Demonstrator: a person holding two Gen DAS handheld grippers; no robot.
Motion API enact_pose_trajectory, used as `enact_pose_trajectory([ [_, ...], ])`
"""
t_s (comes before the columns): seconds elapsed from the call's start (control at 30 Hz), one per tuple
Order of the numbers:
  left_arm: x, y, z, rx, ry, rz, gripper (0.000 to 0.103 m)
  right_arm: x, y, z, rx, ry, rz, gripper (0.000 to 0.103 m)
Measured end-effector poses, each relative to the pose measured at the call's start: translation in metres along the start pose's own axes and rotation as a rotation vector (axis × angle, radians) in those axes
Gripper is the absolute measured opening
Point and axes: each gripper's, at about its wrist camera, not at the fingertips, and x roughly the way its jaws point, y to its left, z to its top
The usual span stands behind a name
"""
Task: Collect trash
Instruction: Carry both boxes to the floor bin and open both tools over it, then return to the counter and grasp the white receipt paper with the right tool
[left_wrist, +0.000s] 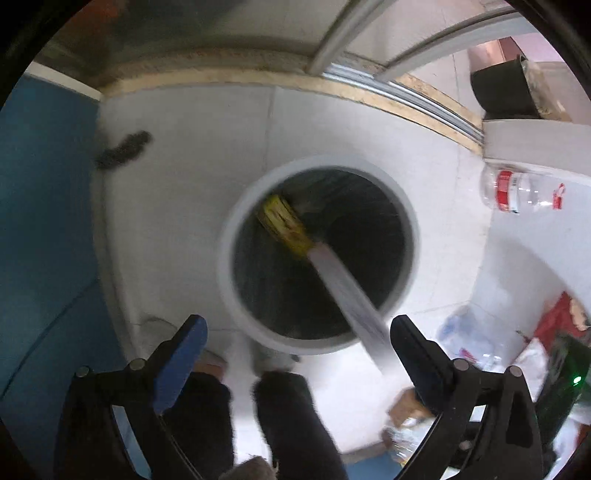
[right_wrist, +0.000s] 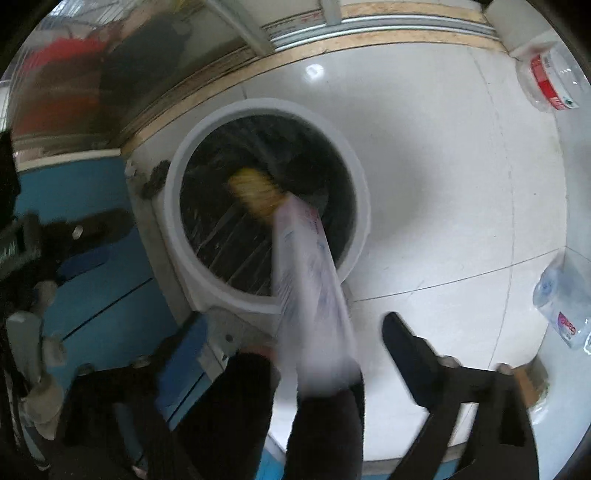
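We're right over the bin (left_wrist: 317, 258) now, looking straight down its dark, bag-lined mouth, and there goes a long white wrapper (left_wrist: 354, 295) with a yellow end (left_wrist: 284, 225), blurred and slanting over the rim, its yellow tip already inside. By our reading this is the drop itself: one piece of trash on its way in.

Our left gripper (left_wrist: 295, 341) has its fingers spread wide, nothing pinched between them; the wrapper passes close by the right-hand finger, and we can't tell whether it brushes it. Our right gripper (right_wrist: 291, 339) is just as wide open, with the white wrapper (right_wrist: 314, 280) streaking between its fingers, no pad pressing on it. From this side the bin (right_wrist: 266, 199) sits tight against a blue panel (right_wrist: 99, 266) on the white floor (right_wrist: 424, 184).

More to collect, we'd say: a clear bottle with a red label (left_wrist: 524, 192) lies off to the right, and another clear bottle (right_wrist: 565, 299) shows at the right edge of the right view. Crumpled litter (left_wrist: 472, 343) sits nearby too, too blurred to name.

Next move, as we judge it: check the wrapper lands fully inside, then swing toward a bottle, fingers wide and square across its body, since smooth round plastic may roll away.
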Motion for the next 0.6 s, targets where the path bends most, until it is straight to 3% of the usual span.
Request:
enact_pose_trajectory([
  [0.23,-0.082,0.005,-0.045,0.045,-0.208,0.212,0.102,-0.057,0.012,-0.038,-0.044,-0.14,-0.15,0.103],
  [0.37,-0.138,0.005,-0.077,0.016,-0.265,0.232,0.102,-0.113,0.023,-0.058,-0.063,-0.205,-0.165,0.103],
  [0.6,-0.254,-0.019,-0.148,0.02,-0.384,0.236,0.102,-0.243,0.049,-0.127,-0.096,-0.343,-0.181,0.103],
])
